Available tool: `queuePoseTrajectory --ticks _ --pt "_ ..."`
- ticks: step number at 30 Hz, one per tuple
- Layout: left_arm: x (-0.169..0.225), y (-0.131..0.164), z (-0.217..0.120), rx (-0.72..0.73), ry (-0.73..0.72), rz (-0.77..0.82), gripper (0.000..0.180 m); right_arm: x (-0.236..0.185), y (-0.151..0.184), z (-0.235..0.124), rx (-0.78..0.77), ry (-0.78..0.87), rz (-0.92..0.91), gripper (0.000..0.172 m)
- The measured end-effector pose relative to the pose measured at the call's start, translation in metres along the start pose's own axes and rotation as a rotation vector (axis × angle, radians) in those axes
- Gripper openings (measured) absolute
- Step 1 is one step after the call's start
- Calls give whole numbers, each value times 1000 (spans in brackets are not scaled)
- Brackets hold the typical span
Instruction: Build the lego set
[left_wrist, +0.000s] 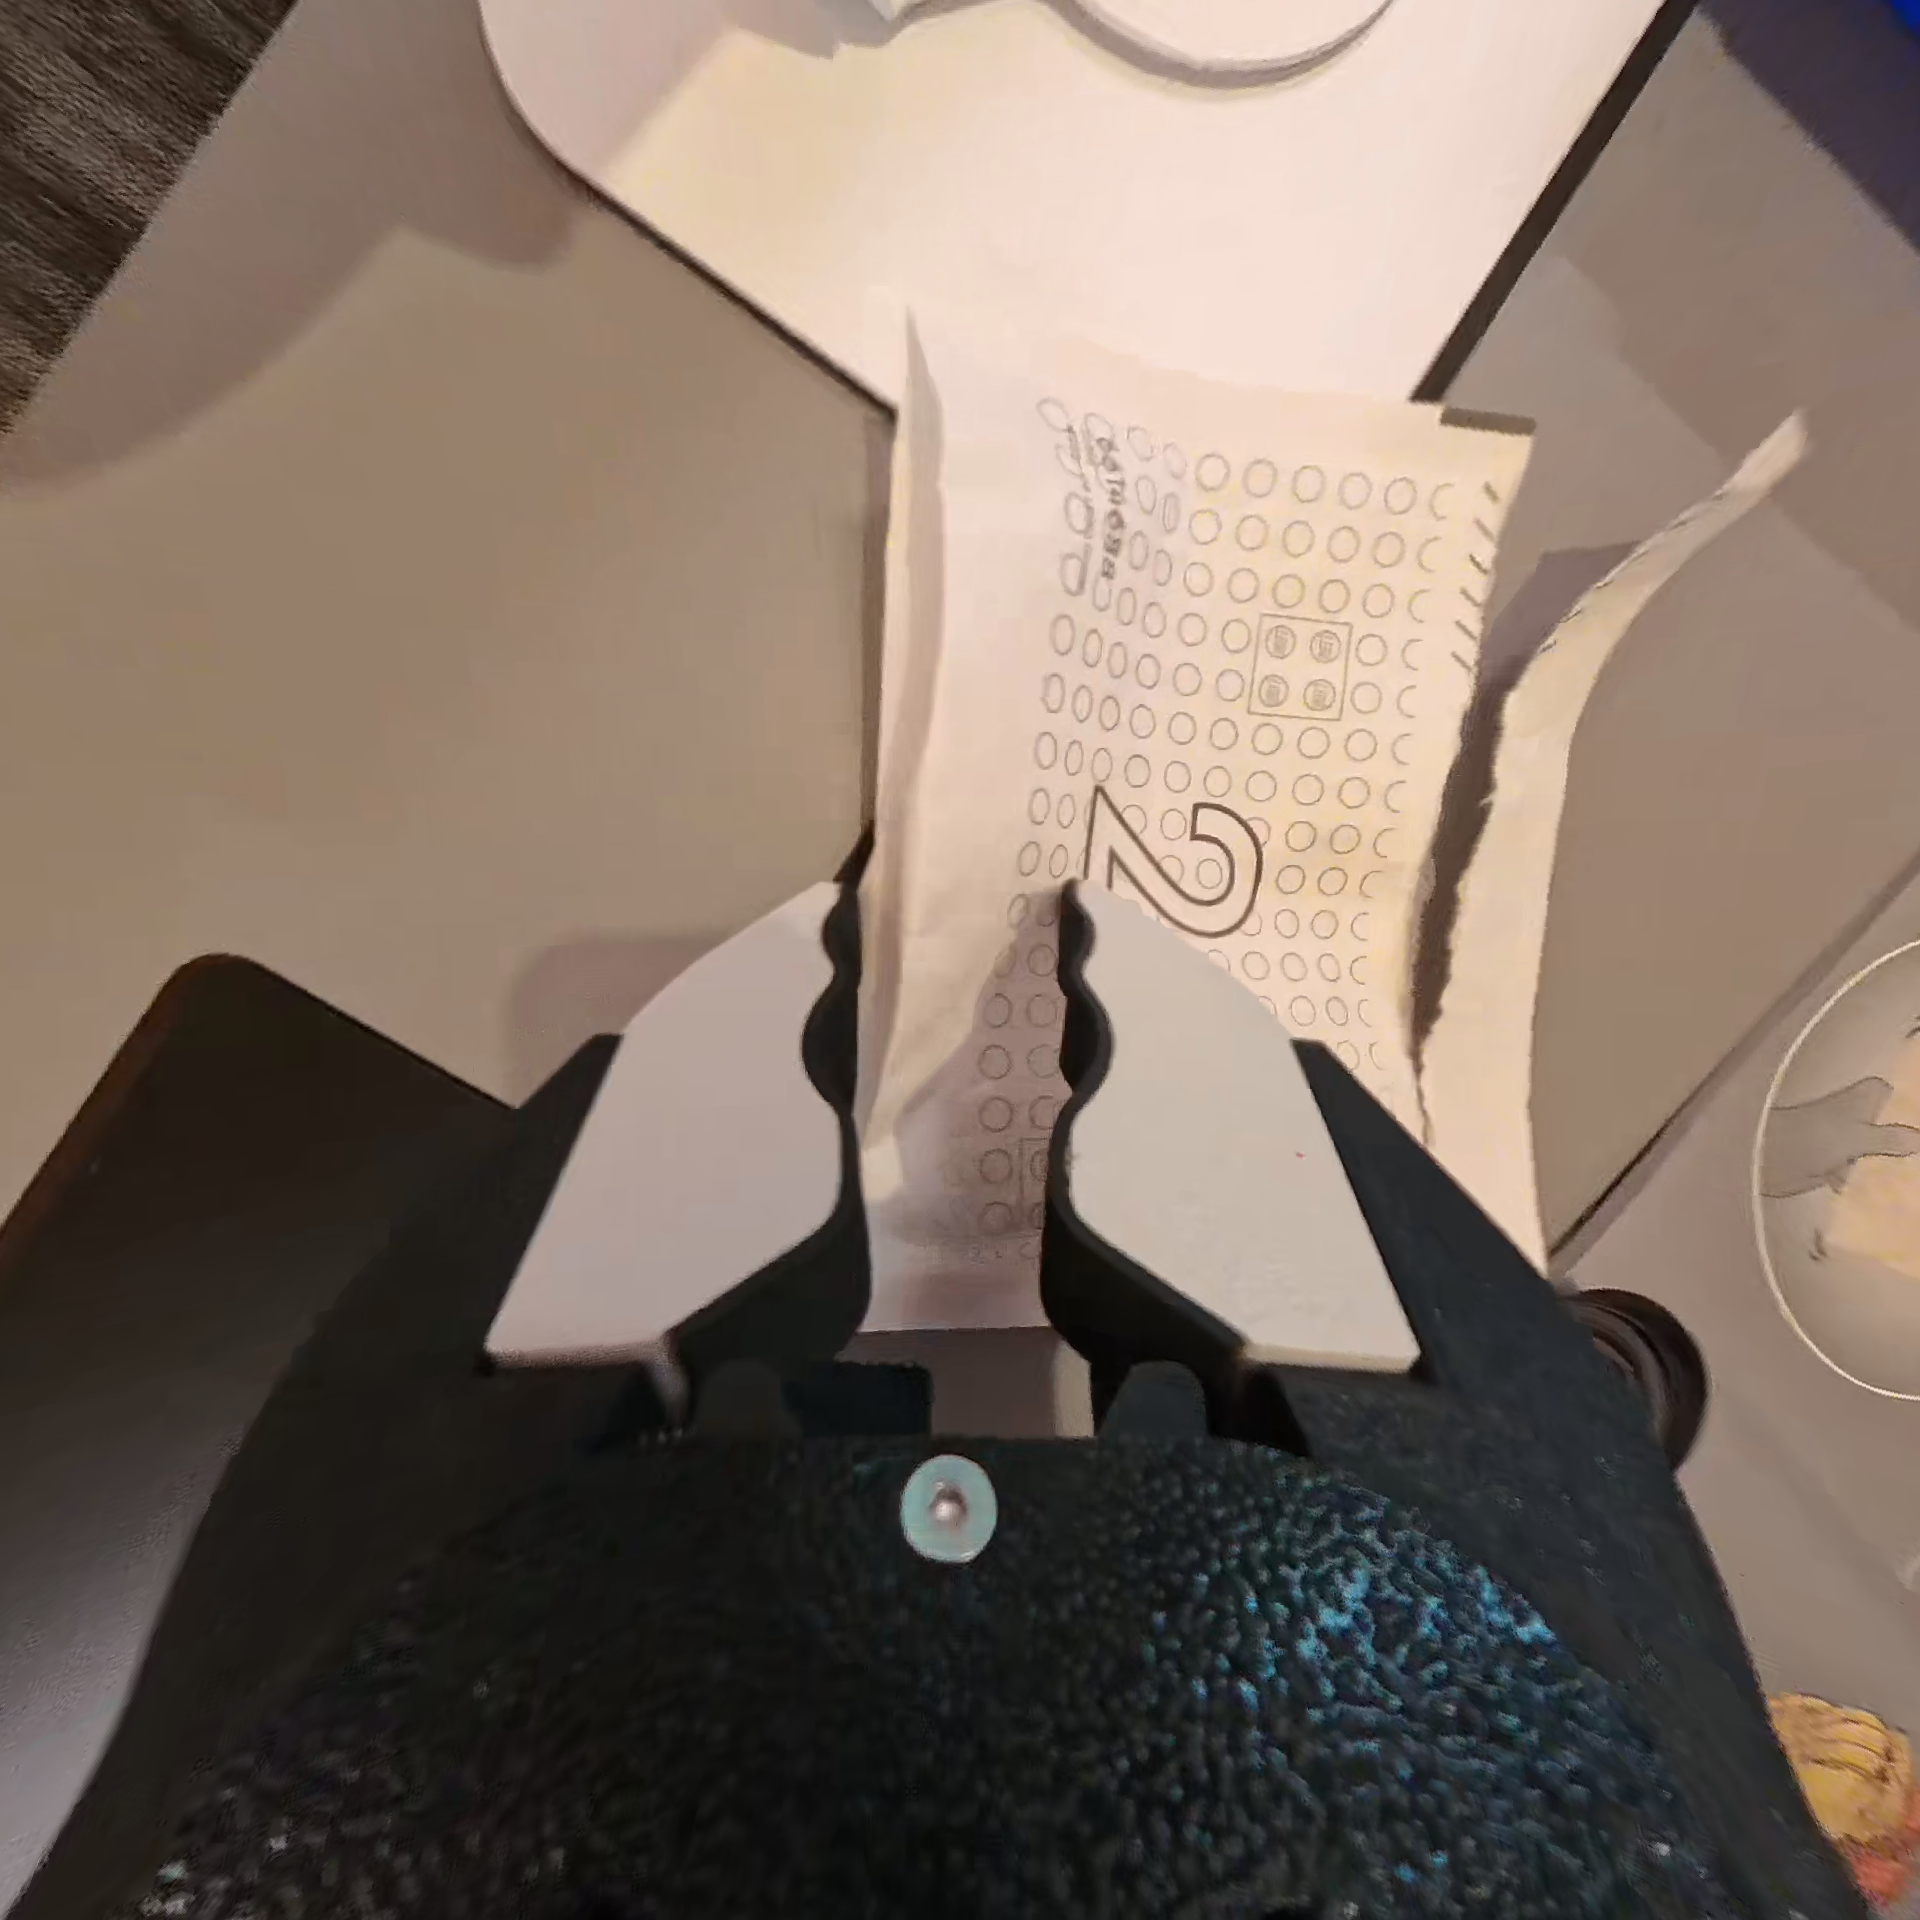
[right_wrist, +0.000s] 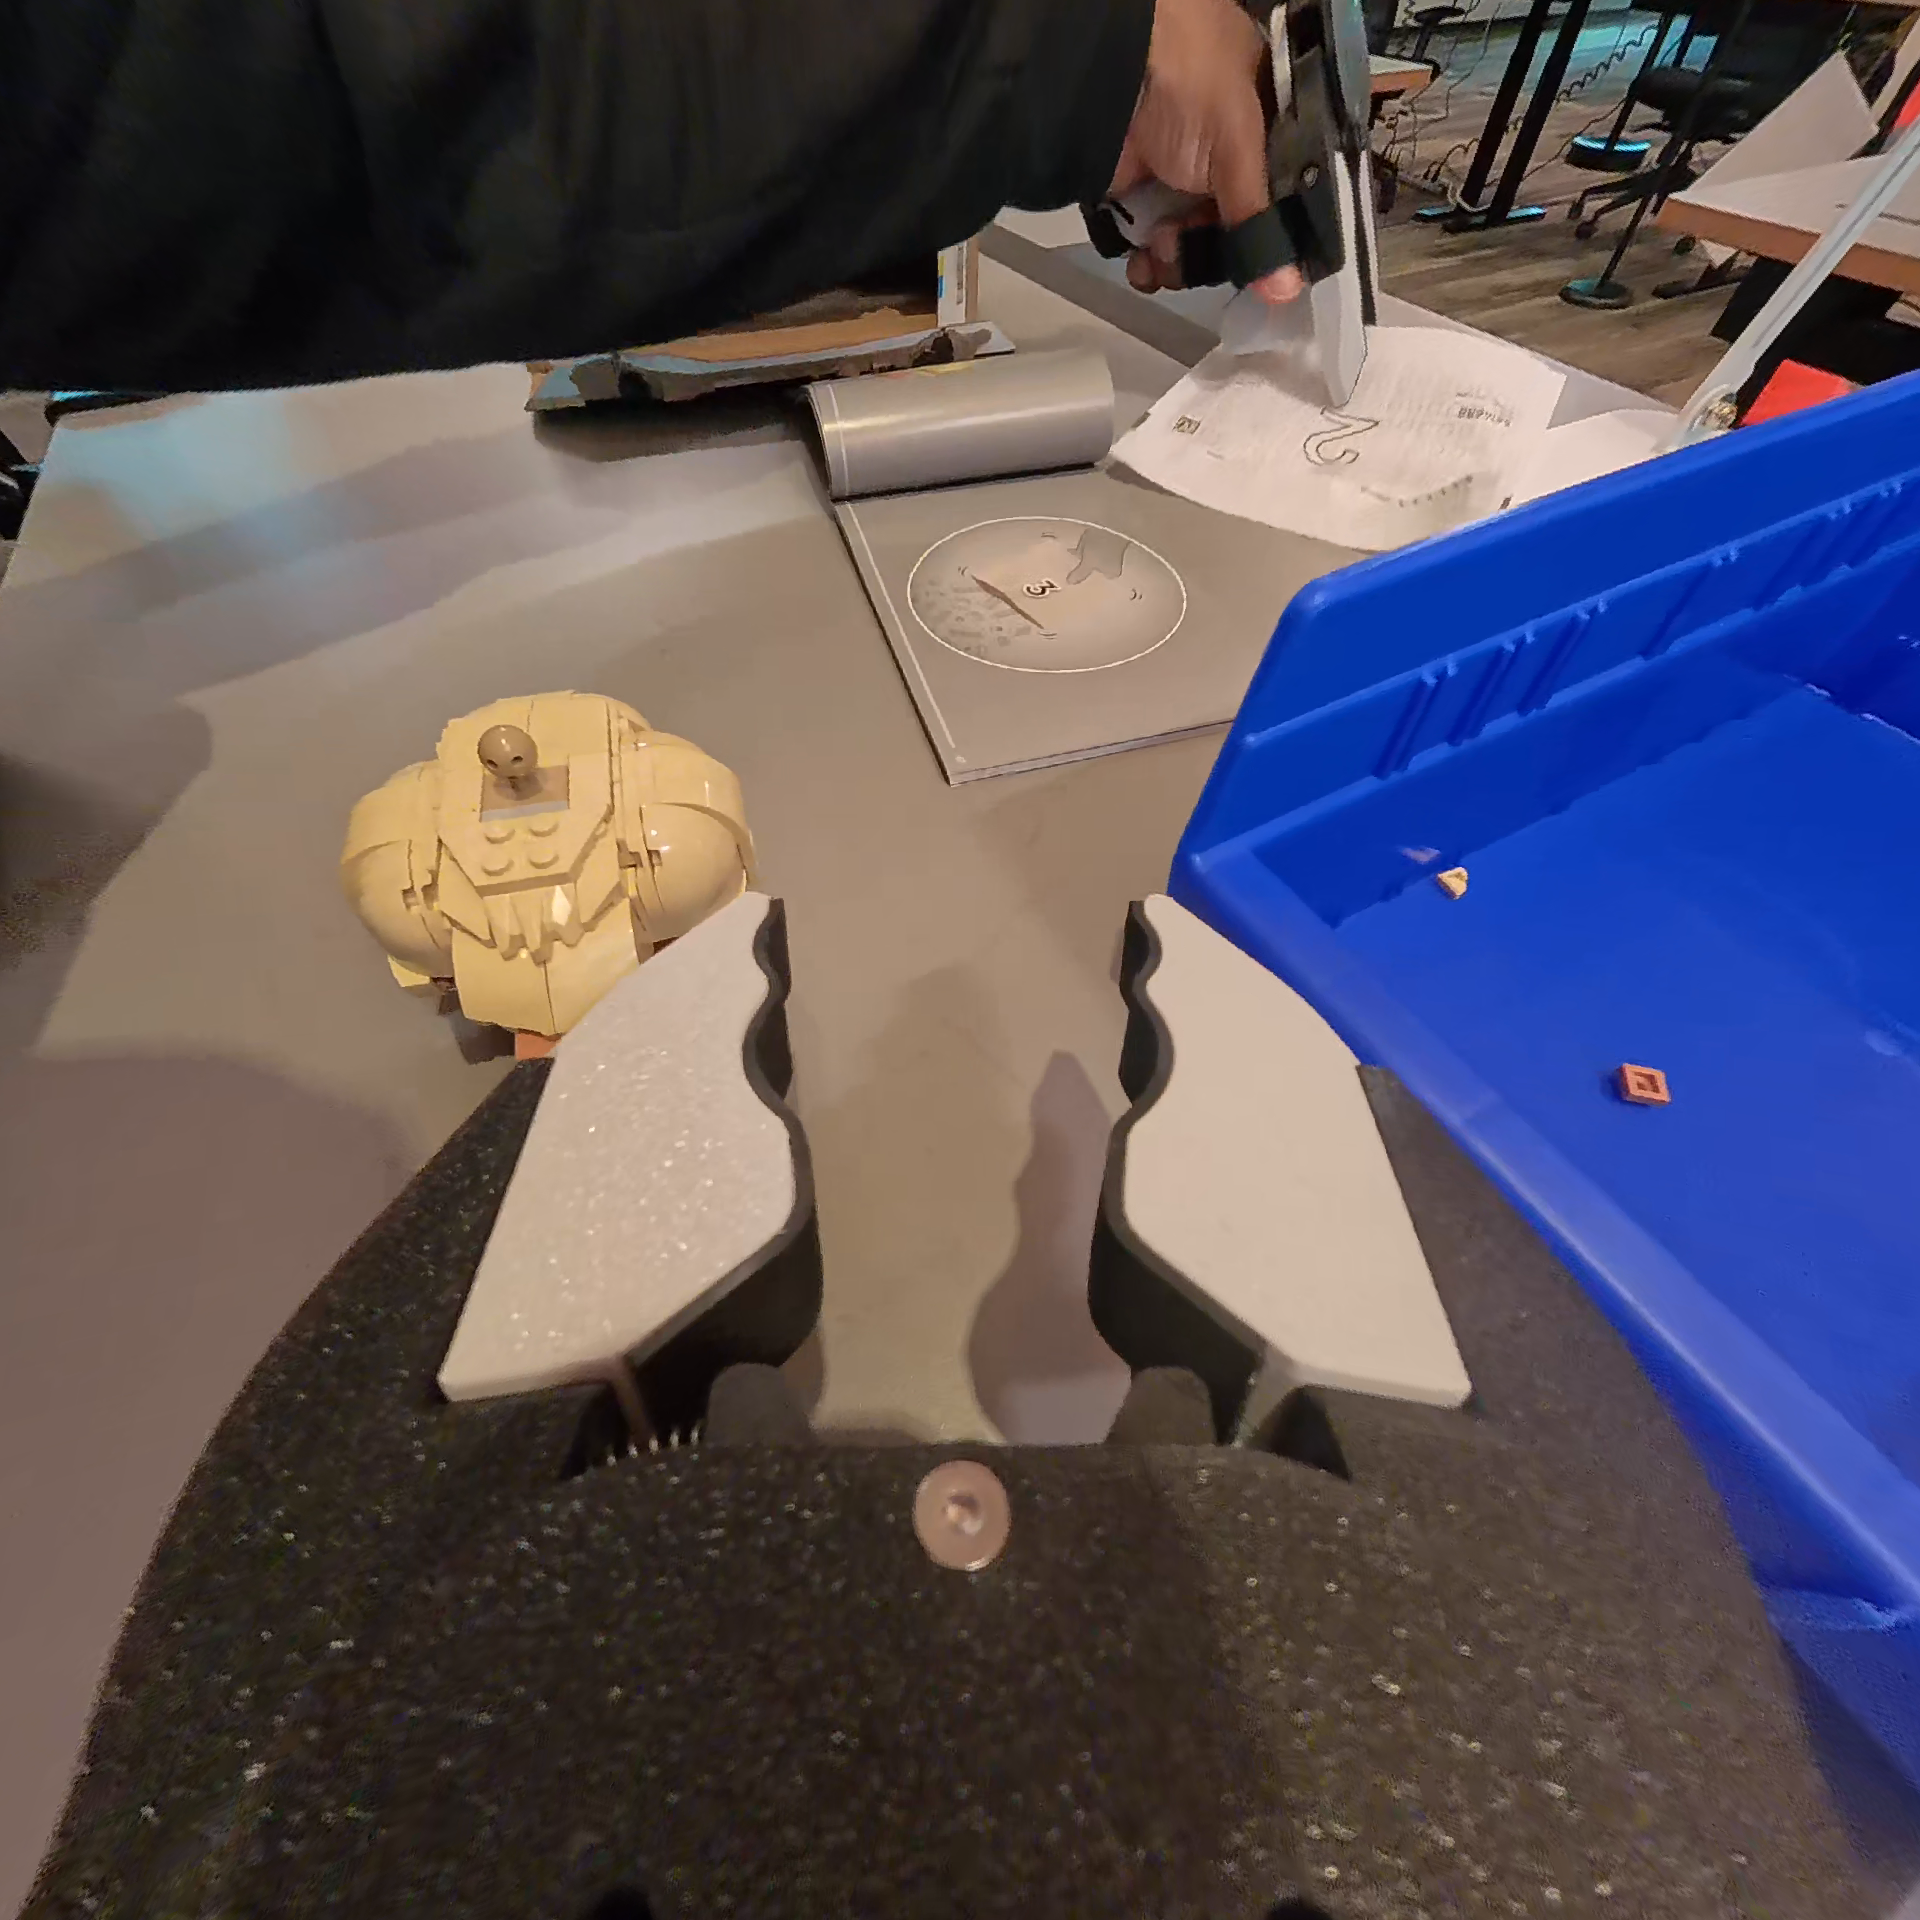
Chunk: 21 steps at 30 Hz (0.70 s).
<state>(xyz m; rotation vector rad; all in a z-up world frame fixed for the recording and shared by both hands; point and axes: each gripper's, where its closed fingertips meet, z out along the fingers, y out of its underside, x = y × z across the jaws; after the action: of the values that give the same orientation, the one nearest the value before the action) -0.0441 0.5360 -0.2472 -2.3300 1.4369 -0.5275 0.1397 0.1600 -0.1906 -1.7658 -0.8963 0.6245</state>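
Desk (right_wrist: 312, 582) surface, grey, spreads under everything I reach over. On my right a big blue plastic bin (right_wrist: 1621, 831) sits tilted toward me, with a tiny tan piece (right_wrist: 1452, 881) and a small reddish-brown square piece (right_wrist: 1641, 1087) lying on its floor. Farther back lies an open grey instruction booklet (right_wrist: 1039, 665), its upper page curled over, and beside it a torn white paper bag (left_wrist: 1226, 665) printed with rows of small circles. A tan brick-built model (right_wrist: 540, 873) with rounded sides stands on the desk just left of my right gripper (right_wrist: 956, 925), whose jaws stand wide apart over bare desk, nothing between them. My left gripper (left_wrist: 961, 894) has its jaws set narrow around a raised fold of the paper bag: the right fingertip (left_wrist: 1081, 914) lies against the paper, but I cannot tell whether both pads press it.
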Motion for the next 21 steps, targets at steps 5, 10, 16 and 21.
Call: queuePoseTrajectory --ticks 5,10,16,21 --pt "21 -19 -15 132 52 -44 6 6 1 -2 -12 42 11 61" --pt "34 -32 -31 255 14 -51 4 24 1 -9 -9 135 6 61" --pt "47 -39 -43 368 16 -55 3 47 2 -17 11 240 11 60" --pt "44 -40 -42 396 31 -53 3 77 0 -27 24 401 1 64"
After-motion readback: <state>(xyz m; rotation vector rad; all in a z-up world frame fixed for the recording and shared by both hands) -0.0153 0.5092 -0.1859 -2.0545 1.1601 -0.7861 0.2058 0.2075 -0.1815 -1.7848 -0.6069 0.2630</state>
